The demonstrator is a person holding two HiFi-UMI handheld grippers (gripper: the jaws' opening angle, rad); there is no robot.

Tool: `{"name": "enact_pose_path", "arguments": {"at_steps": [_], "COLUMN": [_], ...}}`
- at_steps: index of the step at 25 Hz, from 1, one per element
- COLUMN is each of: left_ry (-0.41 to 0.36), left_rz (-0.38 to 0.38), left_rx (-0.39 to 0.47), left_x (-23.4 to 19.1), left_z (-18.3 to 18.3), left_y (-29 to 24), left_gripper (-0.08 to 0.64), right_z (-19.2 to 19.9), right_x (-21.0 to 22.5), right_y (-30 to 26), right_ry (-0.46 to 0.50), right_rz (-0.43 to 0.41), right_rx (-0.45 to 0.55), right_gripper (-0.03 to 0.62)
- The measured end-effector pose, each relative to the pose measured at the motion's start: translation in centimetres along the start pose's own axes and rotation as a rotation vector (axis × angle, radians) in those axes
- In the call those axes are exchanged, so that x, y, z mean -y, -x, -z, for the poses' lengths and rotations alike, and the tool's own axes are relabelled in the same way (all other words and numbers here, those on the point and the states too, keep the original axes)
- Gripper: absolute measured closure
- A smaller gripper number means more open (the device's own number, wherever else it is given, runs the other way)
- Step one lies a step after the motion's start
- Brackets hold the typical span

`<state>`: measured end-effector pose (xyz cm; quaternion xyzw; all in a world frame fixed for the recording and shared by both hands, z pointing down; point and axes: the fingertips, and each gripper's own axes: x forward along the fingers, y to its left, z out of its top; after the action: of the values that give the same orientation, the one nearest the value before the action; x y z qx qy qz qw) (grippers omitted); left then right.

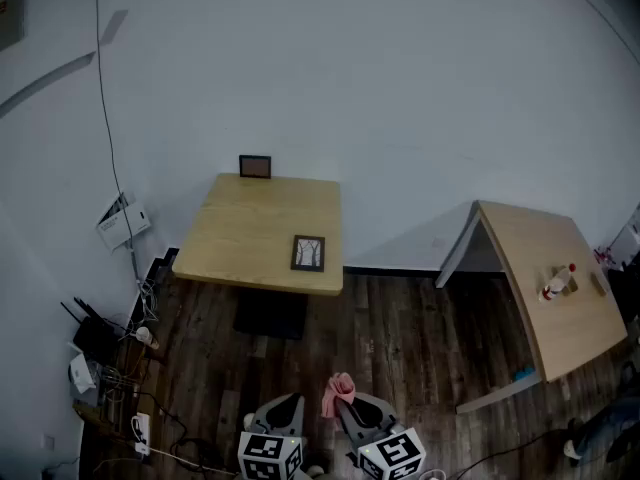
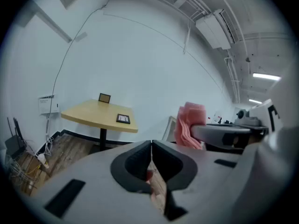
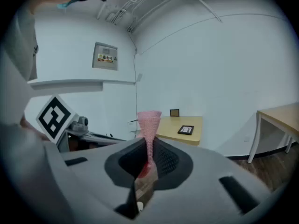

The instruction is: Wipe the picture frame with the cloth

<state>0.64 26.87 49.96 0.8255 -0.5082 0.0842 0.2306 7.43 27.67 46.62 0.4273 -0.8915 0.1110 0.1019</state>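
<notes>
A black picture frame [image 1: 308, 253] with a tree drawing lies flat near the front right corner of a wooden table [image 1: 240, 238]; it also shows small in the left gripper view [image 2: 123, 119] and the right gripper view [image 3: 186, 130]. A second small frame [image 1: 255, 167] stands upright at the table's far edge. My right gripper [image 1: 345, 400] is shut on a pink cloth [image 1: 339, 389], which sticks up from its jaws [image 3: 149, 125]. My left gripper [image 1: 290, 408] is shut with nothing in it; its jaws meet [image 2: 151, 154]. Both grippers hang over the floor, well short of the table.
A second wooden table [image 1: 555, 288] at the right carries a spray bottle [image 1: 556, 283]. Cables, a power strip [image 1: 140, 430] and boxes clutter the floor at the left wall. Dark wooden floor [image 1: 400, 348] lies between me and the tables. A person's leg [image 1: 600, 430] shows at the lower right.
</notes>
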Motion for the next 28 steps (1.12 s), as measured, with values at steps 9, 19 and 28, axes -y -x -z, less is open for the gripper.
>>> {"name": "enact_pose_path", "arguments": {"at_steps": [9, 19, 28], "left_ry": [-0.064, -0.056, -0.005], "left_rz": [-0.031, -0.026, -0.037], "left_rx": [0.001, 0.05, 0.055], "left_x": [2.2, 3.5, 3.9], "left_z": [1.5, 1.6, 2.2], "left_y": [3.5, 5.2, 5.5], "left_gripper": [0.554, 0.552, 0.554], "right_z": [-0.2, 0.7, 1.7], "right_x": [-0.9, -3.0, -3.3], "right_y": [3.9, 5.9, 6.5], "right_ry": [-0.023, 0.02, 0.002], "right_rz": [0.05, 0.032, -0.011], "right_rx": [0.087, 0.078, 0.09], "right_gripper": [0.575, 0.575, 0.574]}}
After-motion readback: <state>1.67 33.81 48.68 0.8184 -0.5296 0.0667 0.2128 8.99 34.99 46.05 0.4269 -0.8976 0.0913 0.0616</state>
